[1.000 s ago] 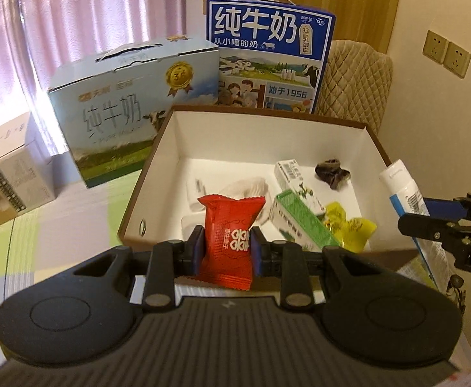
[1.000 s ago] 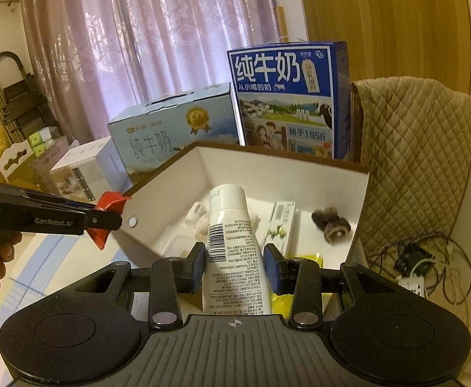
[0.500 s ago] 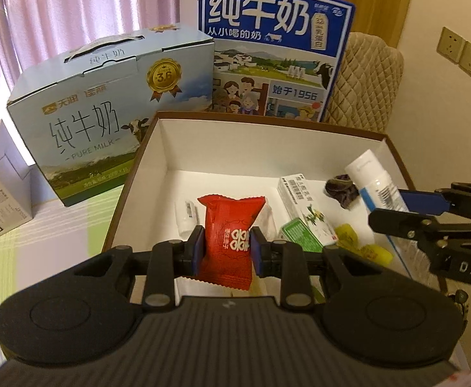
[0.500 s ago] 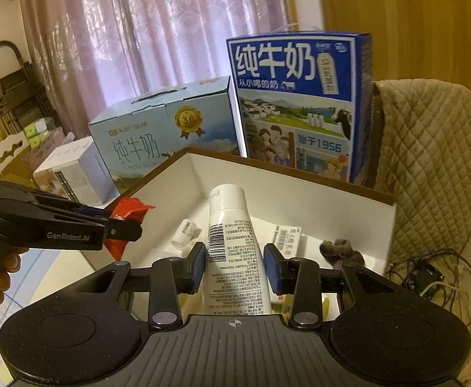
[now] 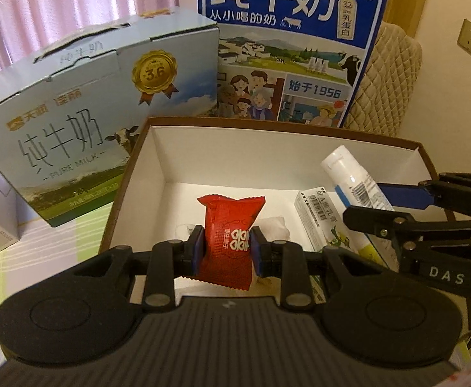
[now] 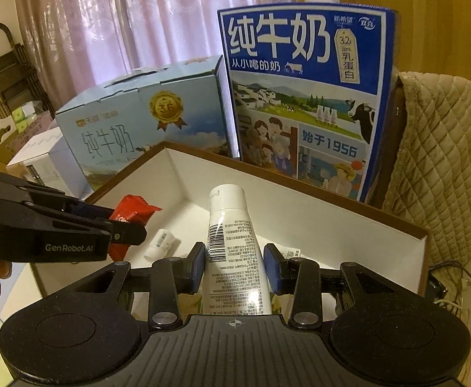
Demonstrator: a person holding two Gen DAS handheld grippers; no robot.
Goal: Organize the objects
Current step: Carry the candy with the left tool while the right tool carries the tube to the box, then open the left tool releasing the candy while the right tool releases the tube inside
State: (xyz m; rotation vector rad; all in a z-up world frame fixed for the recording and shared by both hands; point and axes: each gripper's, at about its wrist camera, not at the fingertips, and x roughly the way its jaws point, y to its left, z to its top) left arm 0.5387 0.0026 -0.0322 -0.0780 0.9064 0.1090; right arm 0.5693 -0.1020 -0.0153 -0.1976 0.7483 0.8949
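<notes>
Curtained room, two milk cartons behind one open box (image 5: 158,158) on the table.
Left gripper (image 5: 224,246) fingers clamp one red packet (image 5: 229,225) above box centre; right gripper (image 6: 234,266) fingers clamp one white tube (image 6: 232,242) at 3 o'clock. Step: depositing. Next, probably: lower both, release inside.

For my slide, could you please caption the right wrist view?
Right tool holds a white tube over the open box; left tool brings a red packet.
</notes>
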